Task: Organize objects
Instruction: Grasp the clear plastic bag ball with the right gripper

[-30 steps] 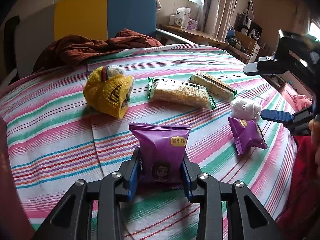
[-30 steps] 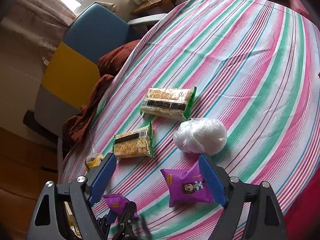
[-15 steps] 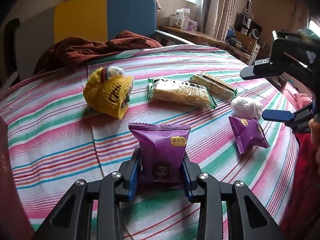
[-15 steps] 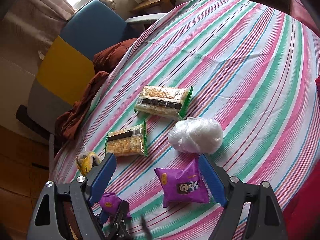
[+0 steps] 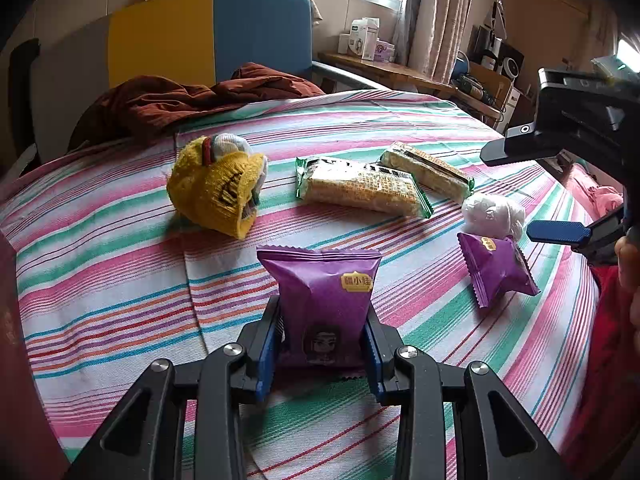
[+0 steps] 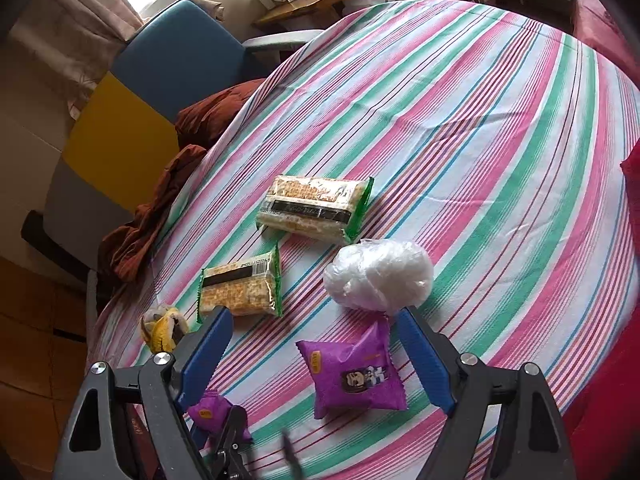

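A purple snack packet (image 5: 322, 300) stands upright, pinched at its lower sides by the left claw (image 5: 322, 344), just above the striped cloth (image 5: 120, 280) that covers the bench. A second purple snack packet (image 6: 354, 376) lies flat on the cloth between the spread fingers of the right claw (image 6: 316, 356), which touch nothing. Just beyond it sits a white crumpled plastic bag (image 6: 378, 276), touching the packet's far corner. Farther off lie two green-edged cracker packs (image 6: 240, 290) (image 6: 314, 208), near each other. A yellow knitted hat (image 5: 218, 190) rests to their left. A brown blanket (image 5: 192, 100) is heaped at the far edge before a blue and yellow chair (image 5: 208, 32).
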Available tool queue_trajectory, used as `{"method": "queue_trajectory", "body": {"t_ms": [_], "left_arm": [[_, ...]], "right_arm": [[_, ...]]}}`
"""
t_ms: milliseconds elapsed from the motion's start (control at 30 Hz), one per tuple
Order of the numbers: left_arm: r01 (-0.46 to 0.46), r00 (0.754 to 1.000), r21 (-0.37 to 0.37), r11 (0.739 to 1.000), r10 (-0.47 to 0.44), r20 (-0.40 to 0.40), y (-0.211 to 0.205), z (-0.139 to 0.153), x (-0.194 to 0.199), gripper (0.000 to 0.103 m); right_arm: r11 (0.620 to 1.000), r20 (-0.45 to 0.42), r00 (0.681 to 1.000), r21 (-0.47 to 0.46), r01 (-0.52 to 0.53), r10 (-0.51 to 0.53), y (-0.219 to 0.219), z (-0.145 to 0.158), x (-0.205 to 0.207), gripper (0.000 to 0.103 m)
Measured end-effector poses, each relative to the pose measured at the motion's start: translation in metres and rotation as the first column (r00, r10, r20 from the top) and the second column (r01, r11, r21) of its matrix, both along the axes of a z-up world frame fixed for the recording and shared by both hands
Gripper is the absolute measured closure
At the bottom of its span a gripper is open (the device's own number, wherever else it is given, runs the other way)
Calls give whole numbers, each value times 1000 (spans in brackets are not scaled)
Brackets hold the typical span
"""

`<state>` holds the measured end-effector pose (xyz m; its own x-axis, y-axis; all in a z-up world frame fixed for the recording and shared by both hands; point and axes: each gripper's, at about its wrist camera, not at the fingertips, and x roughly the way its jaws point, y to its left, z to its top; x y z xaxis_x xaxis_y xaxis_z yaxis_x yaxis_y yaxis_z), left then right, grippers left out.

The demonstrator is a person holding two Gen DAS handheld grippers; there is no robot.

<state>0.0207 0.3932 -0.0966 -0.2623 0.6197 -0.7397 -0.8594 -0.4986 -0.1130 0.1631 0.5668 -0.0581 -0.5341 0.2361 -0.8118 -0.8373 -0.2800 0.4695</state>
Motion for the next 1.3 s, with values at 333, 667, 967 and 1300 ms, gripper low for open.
{"method": "queue_trajectory", "body": {"t_ms": [333,667,967,1300], "left_arm": [[2,1000,0,1000,-2,-1,1,0,-1,66],[2,1000,5,1000,-2,8,0,0,-2,66],[3,1000,5,1000,-3,8,0,0,-2,65],[2,1000,7,1000,-2,9,1,0,-2,64]], "right_arm": [[1000,53,999,20,-11,9,-1,7,-3,17],[994,222,974,95,-59,37,38,13,-10,17],[995,203,974,-30,-98,102,49,-16,-17,26],[985,305,937,-30,-170,171,42,-26,-36,26]]}}
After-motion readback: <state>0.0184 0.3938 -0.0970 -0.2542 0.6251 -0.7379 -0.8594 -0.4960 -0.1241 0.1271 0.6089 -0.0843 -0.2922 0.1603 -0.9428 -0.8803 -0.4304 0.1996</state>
